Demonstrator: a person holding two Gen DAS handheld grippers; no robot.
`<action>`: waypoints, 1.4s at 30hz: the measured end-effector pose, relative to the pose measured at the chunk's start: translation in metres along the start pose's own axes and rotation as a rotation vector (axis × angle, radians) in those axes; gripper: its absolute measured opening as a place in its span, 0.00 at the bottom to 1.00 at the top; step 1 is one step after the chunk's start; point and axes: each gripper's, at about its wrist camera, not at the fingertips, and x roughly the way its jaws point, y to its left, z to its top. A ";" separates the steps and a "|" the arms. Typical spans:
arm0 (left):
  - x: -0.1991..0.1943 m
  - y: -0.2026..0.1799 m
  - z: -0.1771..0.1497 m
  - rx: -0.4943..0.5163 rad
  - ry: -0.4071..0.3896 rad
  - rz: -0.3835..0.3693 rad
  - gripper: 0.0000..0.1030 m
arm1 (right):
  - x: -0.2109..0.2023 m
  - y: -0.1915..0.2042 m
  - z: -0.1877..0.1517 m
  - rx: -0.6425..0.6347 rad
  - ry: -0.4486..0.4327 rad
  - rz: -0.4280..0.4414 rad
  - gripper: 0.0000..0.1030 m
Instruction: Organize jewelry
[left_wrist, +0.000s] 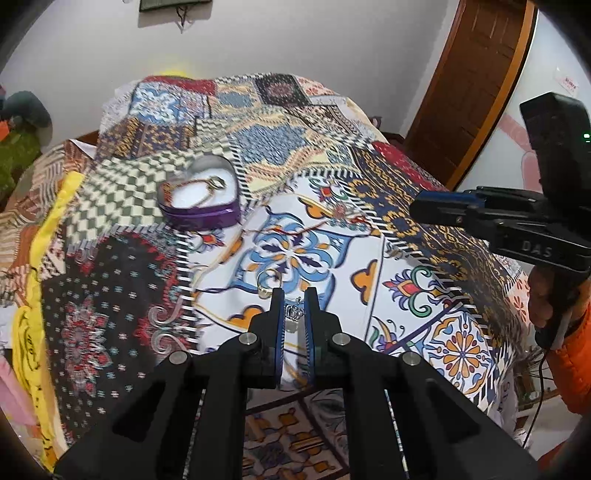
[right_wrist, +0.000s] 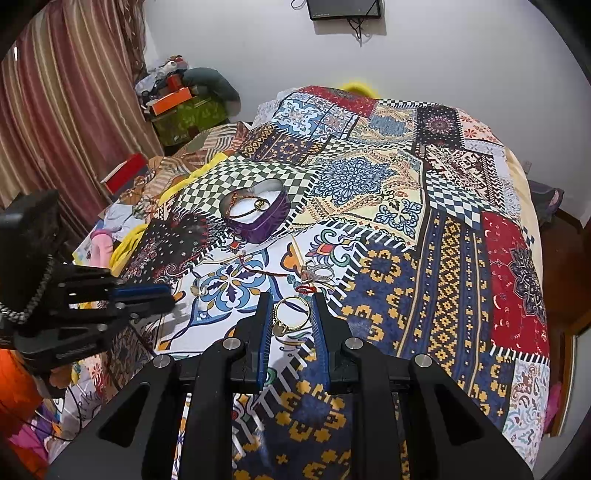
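Clamped between the blue pads of my left gripper is a small silver crown charm, and I am holding it lifted over the bed, toward its near edge. My right gripper is pinching a gold ring across its band, the jaws drawn in on it rather than fully together. Further toward the middle of the bed, on the checkered patch of the quilt, the purple heart-shaped box is sitting open with a gold bracelet already lying on its white lining. Between the grippers and the box, loose pieces are waiting on the quilt: a red cord bracelet, a silver ring and a pale ring just beyond my left fingertips. I am judging this as the carrying step, with both pieces picked and neither yet placed. Next I should be bringing one gripper at a time over the box's open top, lowering until the piece is inside the rim, then easing the jaws apart; going together risks the grippers knocking each other. Readable writing is scarce: only "DAS" moulded on the right gripper's body in the left view.
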 end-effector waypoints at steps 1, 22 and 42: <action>-0.003 0.001 0.001 0.001 -0.009 0.009 0.08 | 0.001 0.000 0.000 0.002 0.001 0.003 0.18; -0.002 0.069 0.072 -0.062 -0.157 0.131 0.08 | 0.032 0.017 0.065 -0.060 -0.043 0.018 0.18; 0.085 0.108 0.101 -0.061 -0.043 0.104 0.08 | 0.139 0.030 0.125 -0.106 0.140 0.046 0.18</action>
